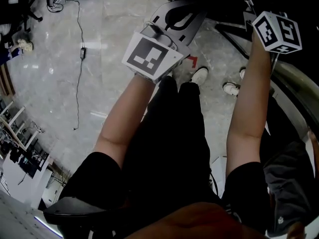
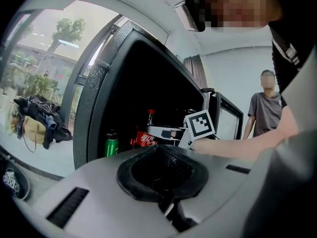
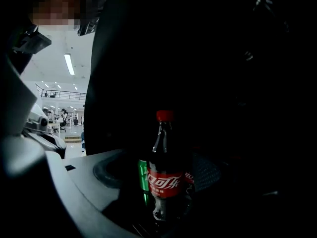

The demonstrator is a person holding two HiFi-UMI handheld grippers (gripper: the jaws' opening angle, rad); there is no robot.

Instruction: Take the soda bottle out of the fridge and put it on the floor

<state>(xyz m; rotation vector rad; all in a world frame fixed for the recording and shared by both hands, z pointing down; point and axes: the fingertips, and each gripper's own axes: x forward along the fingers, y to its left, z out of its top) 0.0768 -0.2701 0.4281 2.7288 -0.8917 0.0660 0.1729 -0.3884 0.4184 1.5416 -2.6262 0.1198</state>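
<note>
A dark soda bottle (image 3: 166, 182) with a red cap and red label stands upright inside the dark fridge (image 2: 99, 93). My right gripper (image 3: 158, 175) is open around it: one pad (image 3: 106, 172) stands well to its left, the mesh pad (image 3: 210, 171) to its right. A green can (image 3: 143, 180) sits just behind the bottle. In the left gripper view the bottle (image 2: 146, 133) and the can (image 2: 111, 145) show in the fridge opening, with the right gripper's marker cube (image 2: 200, 124) beside them. My left gripper (image 1: 175, 15) is shut and empty, held out in front of the fridge.
A person in a grey shirt (image 2: 267, 113) stands beyond the fridge beside an open dark door (image 2: 229, 117). A black cable (image 1: 79, 59) runs across the marble floor (image 1: 60, 93). Another person's white shoes (image 1: 199, 76) are near my legs. Bags are heaped (image 2: 42, 120) at the left.
</note>
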